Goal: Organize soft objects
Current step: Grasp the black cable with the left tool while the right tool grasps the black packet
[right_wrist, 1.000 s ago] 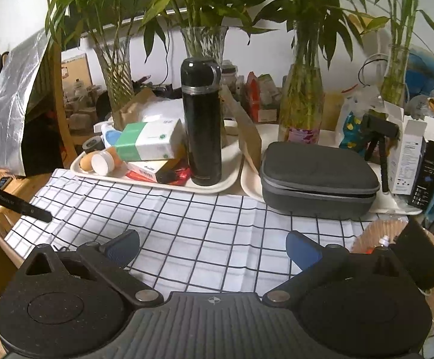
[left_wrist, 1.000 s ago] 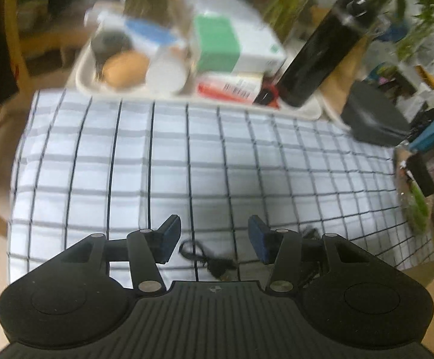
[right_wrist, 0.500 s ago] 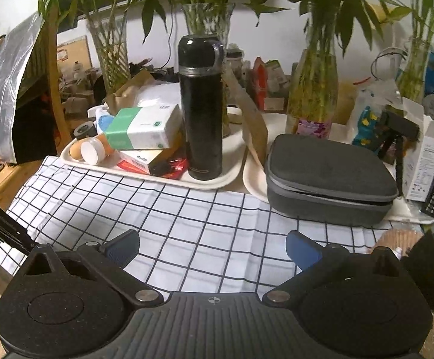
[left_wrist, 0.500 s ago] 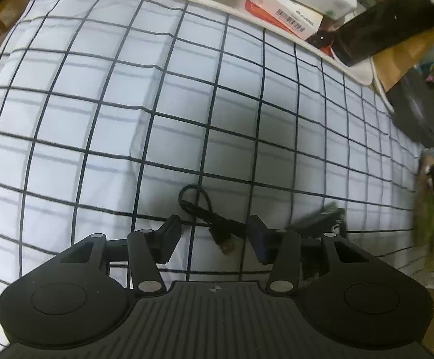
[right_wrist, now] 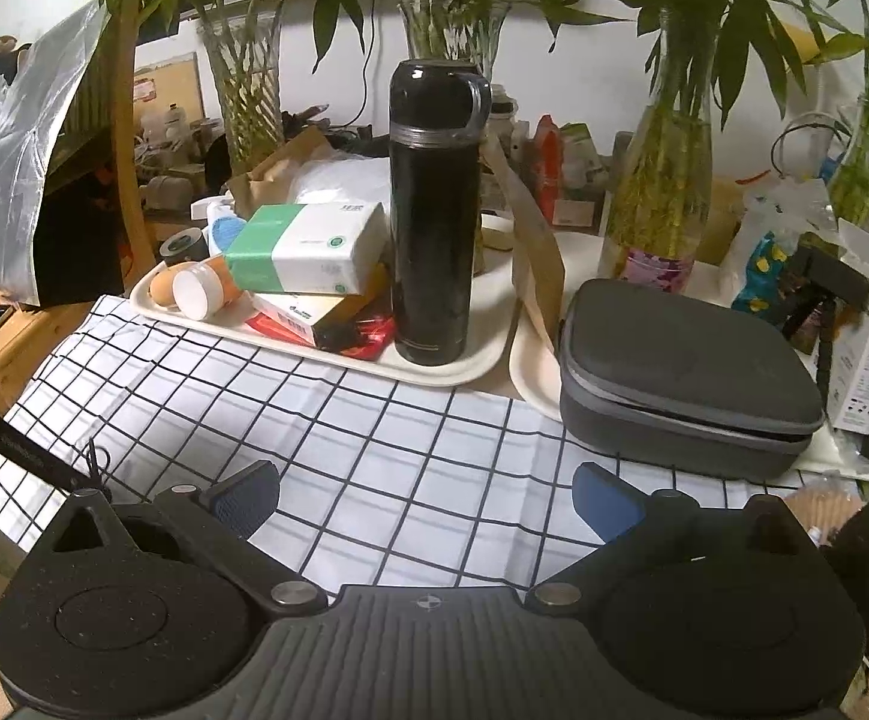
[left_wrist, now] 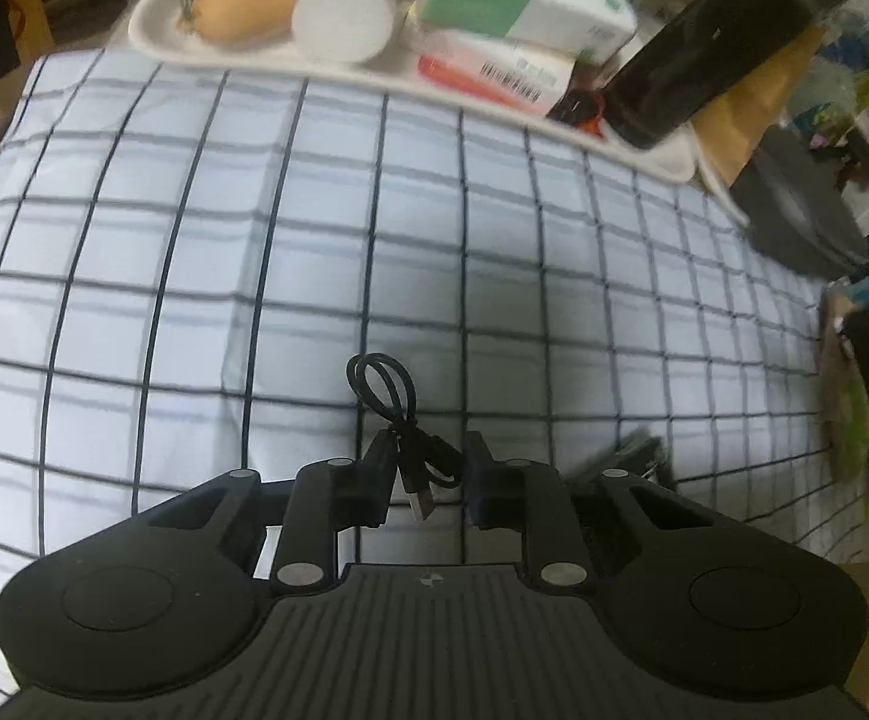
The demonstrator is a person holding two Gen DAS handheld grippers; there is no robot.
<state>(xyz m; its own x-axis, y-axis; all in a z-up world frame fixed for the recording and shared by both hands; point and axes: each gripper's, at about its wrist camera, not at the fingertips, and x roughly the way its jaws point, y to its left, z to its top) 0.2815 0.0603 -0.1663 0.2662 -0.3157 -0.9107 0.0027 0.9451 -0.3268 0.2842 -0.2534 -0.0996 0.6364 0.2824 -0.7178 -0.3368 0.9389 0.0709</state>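
Covering most of the bench is a checked cloth point(left_wrist: 494, 276), white with dark lines, lying fairly flat with soft folds. At its far edge sits a cream tray point(right_wrist: 446, 369) carrying a black flask point(right_wrist: 434, 210), a green-and-white tissue pack point(right_wrist: 308, 249) and small boxes; a grey zip case point(right_wrist: 686, 378) rests just right of it.

Left gripper point(left_wrist: 425, 477): fingers narrowed around a short black cable point(left_wrist: 401, 420), bunched in a loose loop. The plug ends sit between the fingers; the loop runs forward, away from the camera, so the cable's long axis lies roughly along the fingers. Whether the pads actually pinch it — cannot tell; the gap looks small but not shut.

Right gripper point(right_wrist: 428, 504): fingers spread wide, nothing between them, hovering over bare cloth, well apart from the cable.

Judgement: the left hand is much the nearer. The grasp should take the bundled middle, not a plug end, or the loop may slide loose.
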